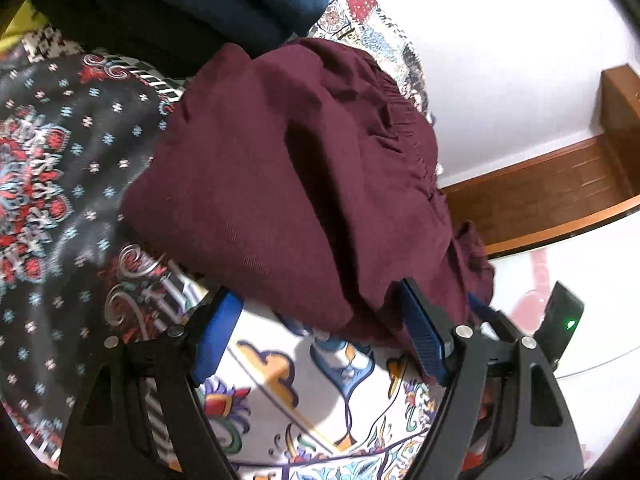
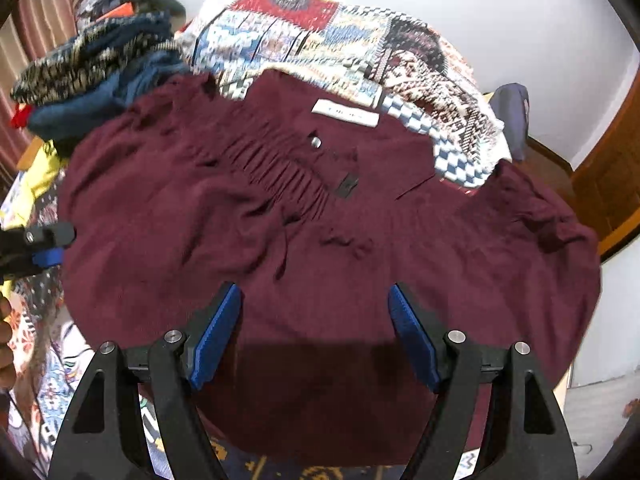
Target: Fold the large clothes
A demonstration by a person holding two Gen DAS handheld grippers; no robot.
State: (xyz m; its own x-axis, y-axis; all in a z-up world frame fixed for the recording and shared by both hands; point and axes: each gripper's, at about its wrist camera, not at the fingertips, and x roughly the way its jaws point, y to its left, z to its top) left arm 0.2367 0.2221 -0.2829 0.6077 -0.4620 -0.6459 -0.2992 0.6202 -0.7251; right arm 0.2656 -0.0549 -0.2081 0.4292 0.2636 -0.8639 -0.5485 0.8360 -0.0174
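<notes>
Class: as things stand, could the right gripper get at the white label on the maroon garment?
Probably yes. The right gripper is open above the maroon garment, and the white label lies uncovered ahead, with nothing between them.

The bed (image 2: 60, 380) carries a patterned bedspread (image 1: 320, 400). A maroon garment (image 2: 280, 240) lies spread flat on it. Folded blue and dark clothes (image 2: 92, 80) are stacked near the bed's far left corner, a patchwork quilt (image 2: 320, 40) along its far edge.

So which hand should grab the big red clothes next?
Probably the right. Its gripper hangs open right over the spread maroon garment, cloth between the jaws. The left gripper is open too, but sits off at the garment's edge, mostly over the patterned bedspread.
</notes>
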